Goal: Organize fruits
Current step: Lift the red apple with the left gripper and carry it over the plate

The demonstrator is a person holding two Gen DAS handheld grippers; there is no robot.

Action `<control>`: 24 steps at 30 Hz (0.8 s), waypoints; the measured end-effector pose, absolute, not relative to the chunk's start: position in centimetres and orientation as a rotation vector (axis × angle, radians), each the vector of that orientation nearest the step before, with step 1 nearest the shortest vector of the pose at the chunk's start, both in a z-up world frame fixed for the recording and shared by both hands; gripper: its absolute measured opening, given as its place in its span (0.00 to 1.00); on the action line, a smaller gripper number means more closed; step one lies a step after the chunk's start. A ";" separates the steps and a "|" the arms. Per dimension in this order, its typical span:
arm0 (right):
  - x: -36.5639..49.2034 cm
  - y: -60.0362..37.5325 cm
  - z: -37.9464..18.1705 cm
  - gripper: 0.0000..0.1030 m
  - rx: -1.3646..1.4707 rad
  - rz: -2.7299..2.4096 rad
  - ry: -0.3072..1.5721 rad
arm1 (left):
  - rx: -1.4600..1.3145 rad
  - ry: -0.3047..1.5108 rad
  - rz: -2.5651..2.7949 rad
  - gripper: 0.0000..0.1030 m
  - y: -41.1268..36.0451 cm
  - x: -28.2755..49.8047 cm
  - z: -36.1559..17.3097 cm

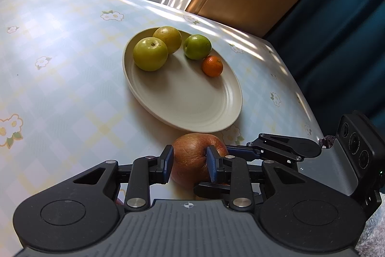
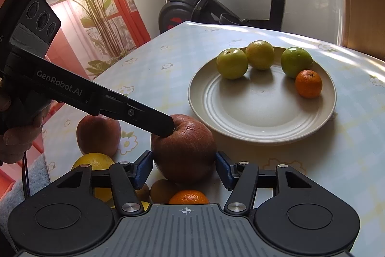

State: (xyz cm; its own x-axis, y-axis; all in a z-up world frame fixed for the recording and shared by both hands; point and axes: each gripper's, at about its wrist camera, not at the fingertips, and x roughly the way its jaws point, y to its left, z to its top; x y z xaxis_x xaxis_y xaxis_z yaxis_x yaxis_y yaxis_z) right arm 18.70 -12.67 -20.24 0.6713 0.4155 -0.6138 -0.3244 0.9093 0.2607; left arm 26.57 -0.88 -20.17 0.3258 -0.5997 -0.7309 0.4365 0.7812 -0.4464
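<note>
While our right gripper (image 2: pixel 184 166) clamps the wrinkled red apple (image 2: pixel 184 148), our left gripper (image 1: pixel 189 164) stands narrow, fingers touching its top.

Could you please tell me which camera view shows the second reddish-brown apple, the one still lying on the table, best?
The right wrist view: the second reddish-brown apple lies on the flowered tablecloth, left of the gripped reddish-brown apple and partly behind the left gripper. The left wrist view does not show it.
</note>
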 end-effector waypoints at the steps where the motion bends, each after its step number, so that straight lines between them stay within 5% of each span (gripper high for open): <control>1: 18.6 -12.8 -20.2 0.52 0.139 0.419 0.718 | -0.176 1.032 -0.681 0.29 -1.0 26.5 -20.1; 24: 20.6 -15.3 -16.9 0.52 0.124 0.413 0.598 | -0.124 0.925 -0.663 0.29 -2.7 27.6 -15.7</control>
State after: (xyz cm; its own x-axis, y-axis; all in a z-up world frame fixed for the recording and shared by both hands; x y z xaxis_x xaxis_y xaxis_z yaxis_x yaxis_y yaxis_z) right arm 20.61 -15.32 -16.90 0.7476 0.4123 -0.5207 -0.3413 0.9110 0.2313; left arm 27.58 -2.70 -15.67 0.4204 -0.5787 -0.6988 0.4763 0.7963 -0.3729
